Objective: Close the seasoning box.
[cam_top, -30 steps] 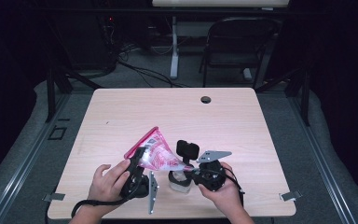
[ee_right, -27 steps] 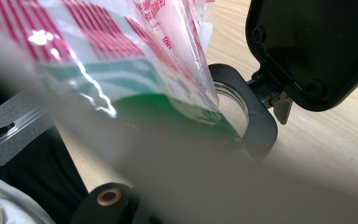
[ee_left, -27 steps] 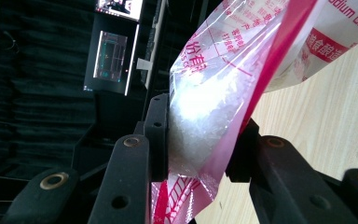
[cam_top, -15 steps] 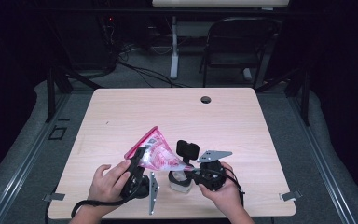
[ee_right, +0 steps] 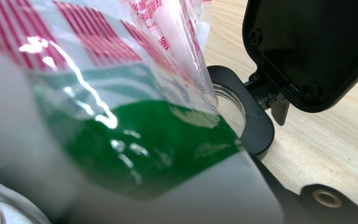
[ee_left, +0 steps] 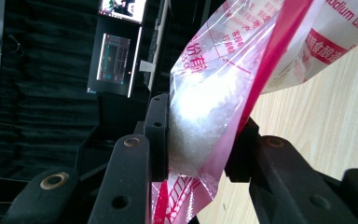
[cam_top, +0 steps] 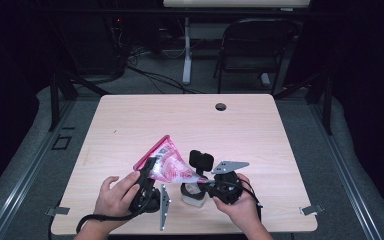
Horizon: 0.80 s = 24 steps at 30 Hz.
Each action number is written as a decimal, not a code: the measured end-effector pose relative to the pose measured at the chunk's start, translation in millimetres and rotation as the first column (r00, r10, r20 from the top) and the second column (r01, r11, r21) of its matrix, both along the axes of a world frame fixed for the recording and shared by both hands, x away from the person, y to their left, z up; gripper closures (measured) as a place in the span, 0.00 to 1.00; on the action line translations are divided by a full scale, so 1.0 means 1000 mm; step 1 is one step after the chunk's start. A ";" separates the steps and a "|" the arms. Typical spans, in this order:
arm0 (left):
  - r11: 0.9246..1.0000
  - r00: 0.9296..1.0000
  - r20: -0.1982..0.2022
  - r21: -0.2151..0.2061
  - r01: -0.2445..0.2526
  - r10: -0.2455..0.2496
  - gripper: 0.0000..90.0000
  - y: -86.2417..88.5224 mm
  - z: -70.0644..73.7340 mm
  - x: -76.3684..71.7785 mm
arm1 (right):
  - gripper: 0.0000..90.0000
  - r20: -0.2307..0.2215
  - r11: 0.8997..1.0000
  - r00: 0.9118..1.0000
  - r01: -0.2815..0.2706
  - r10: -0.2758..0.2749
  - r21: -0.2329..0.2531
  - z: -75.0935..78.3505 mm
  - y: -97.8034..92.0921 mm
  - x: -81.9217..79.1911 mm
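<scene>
Pouring white crystals from a pink-and-clear bag (cam_top: 167, 162) into a small jar (cam_top: 192, 194) with a black flip lid (cam_top: 200, 160) standing open, near the front edge of the table (cam_top: 260, 135). Holding the bag up off the wood, tilted, with its low corner aimed down at the jar mouth. Left gripper (cam_top: 148, 169) pinching the bag's upper part, jaws closed on the plastic with a mound of crystals bulging between them in the left gripper view (ee_left: 200, 116). Right gripper (cam_top: 211, 184) squeezing the lower corner by the jar, jaws seemingly clamped on the bag, though blurred and mostly covered by plastic in the right gripper view (ee_right: 121, 93). Doing this well probably means keeping the spout corner directly over the jar rim (ee_right: 242, 116), raising the left end slowly so the crystals slide rather than dump, and keeping the plastic clear of the hinged lid (ee_right: 307, 46). Risking a spill onto the table if the corner drifts sideways. Working on a pale wood-grain top with a round cable hole (cam_top: 221, 106) near the far edge, in a dark room with a folding chair (cam_top: 255, 50), cables on grey floor and black curtains behind.
</scene>
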<state>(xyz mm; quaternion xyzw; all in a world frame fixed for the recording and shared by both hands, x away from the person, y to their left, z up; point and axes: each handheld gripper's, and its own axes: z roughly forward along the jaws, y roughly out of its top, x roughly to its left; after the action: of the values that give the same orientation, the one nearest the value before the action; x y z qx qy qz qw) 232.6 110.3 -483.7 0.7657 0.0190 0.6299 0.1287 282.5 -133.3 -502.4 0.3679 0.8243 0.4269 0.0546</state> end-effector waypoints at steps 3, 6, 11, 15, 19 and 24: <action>1.000 1.000 0.000 0.002 -0.001 0.001 0.76 0.000 0.000 0.000 | 1.00 -0.002 1.000 1.000 0.001 -0.001 0.004 0.000 0.001 0.000; 1.000 1.000 0.005 0.005 0.002 -0.002 0.76 0.000 0.000 -0.001 | 1.00 -0.002 1.000 1.000 -0.002 0.002 -0.001 0.000 0.000 0.000; 1.000 1.000 0.008 0.011 0.004 -0.004 0.76 0.000 0.000 -0.001 | 1.00 -0.002 1.000 1.000 -0.003 0.003 -0.002 0.000 0.000 0.000; 1.000 1.000 0.011 0.009 0.007 -0.007 0.76 -0.001 0.001 -0.001 | 1.00 0.001 1.000 1.000 -0.004 0.004 -0.005 0.000 0.002 -0.001; 1.000 1.000 0.008 0.008 0.009 -0.009 0.76 -0.001 0.001 -0.001 | 1.00 0.005 1.000 1.000 -0.004 0.004 -0.008 0.000 0.002 -0.001; 1.000 1.000 0.010 0.009 0.006 -0.007 0.76 -0.001 0.002 -0.002 | 1.00 0.005 1.000 1.000 -0.004 0.004 -0.008 0.000 0.002 -0.001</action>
<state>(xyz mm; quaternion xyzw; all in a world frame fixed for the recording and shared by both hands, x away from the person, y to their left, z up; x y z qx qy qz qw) 230.8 109.6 -482.1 0.7632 0.0130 0.6333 0.1273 281.6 -131.6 -502.2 0.3650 0.8266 0.4245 0.0574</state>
